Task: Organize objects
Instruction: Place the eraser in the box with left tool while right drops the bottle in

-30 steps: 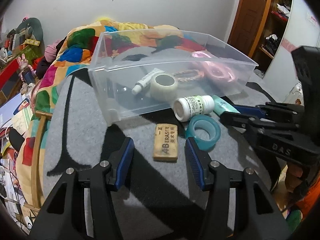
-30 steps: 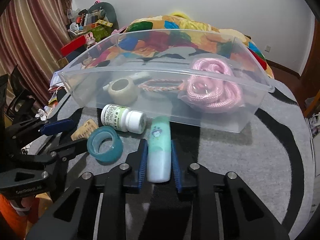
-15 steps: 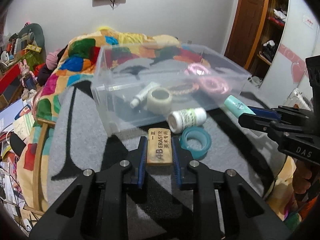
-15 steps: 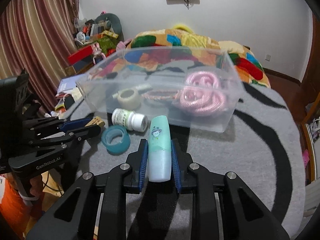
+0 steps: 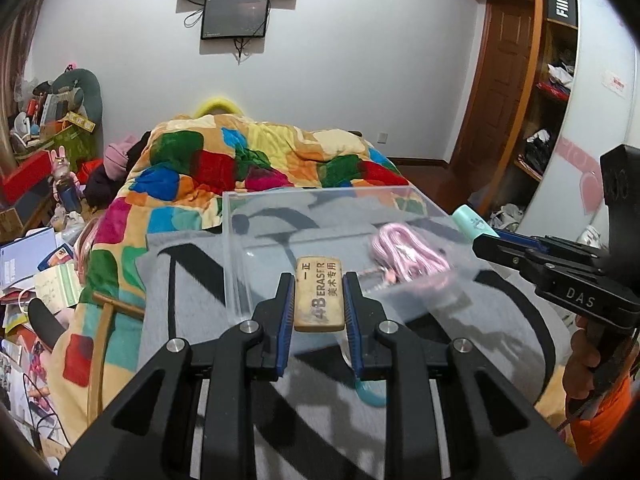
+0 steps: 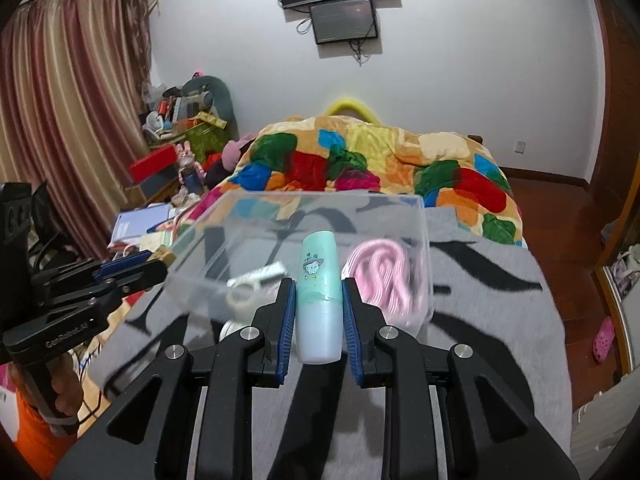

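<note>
Left tool (image 5: 319, 300): I have it clamped on the tan eraser (image 5: 319, 298), lifted off the grey mat (image 5: 192, 320), its tip at the near wall of the clear bin (image 5: 236, 264).
Right tool (image 6: 319, 308): I have it closed on the mint-green tube (image 6: 319, 292), raised just short of the bin's near wall.
Already in the bin: the pink cord (image 6: 384, 276) ahead and right of my right tool, the white tape roll (image 6: 242, 298) and a small white tube (image 6: 260, 274) ahead and left of it.
Left outside: the teal tape ring (image 5: 370, 394) peeks out under my left tool's right finger; a white bottle cap (image 6: 230, 330) shows below the right tool's left finger.
Progress: I judge it past halfway; two drops pending, then those two pickups.
</note>
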### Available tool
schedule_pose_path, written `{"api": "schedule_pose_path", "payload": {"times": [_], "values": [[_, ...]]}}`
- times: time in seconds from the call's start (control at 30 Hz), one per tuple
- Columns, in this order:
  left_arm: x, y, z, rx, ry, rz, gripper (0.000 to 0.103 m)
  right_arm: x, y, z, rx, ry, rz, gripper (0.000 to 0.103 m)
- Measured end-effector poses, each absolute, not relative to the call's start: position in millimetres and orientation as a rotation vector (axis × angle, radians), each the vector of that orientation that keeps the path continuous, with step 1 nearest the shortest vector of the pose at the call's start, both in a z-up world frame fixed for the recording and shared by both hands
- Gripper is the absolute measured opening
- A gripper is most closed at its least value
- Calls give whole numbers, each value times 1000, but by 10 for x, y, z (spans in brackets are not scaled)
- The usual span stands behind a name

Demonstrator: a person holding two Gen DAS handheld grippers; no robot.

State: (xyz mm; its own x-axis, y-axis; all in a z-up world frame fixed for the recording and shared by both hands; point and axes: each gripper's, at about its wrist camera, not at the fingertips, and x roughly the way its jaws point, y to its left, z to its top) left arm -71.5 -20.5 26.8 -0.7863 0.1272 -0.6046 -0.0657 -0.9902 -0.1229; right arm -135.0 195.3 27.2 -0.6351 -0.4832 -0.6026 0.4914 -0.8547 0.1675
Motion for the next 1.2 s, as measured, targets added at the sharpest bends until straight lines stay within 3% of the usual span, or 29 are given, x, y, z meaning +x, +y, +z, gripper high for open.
{"api": "schedule_pose_path", "payload": {"times": [0.6,0.83,1.0,1.2], "values": [[-1311,-242,-74,-1207,-103,2843,23,-1966,1712,-154,1101,55,-2381,21],[-1171,-184,32,-1168,-61,2853,27,-1813,1803,-33,1070,30,-2357,28],[-967,-121,138,-1108,-43,2866,47,-1624,1865,76,1023,41,-2358,33],[-752,19,101,-1096,8,2807,53,-1365,1969,160,971,73,-2376,37]]}}
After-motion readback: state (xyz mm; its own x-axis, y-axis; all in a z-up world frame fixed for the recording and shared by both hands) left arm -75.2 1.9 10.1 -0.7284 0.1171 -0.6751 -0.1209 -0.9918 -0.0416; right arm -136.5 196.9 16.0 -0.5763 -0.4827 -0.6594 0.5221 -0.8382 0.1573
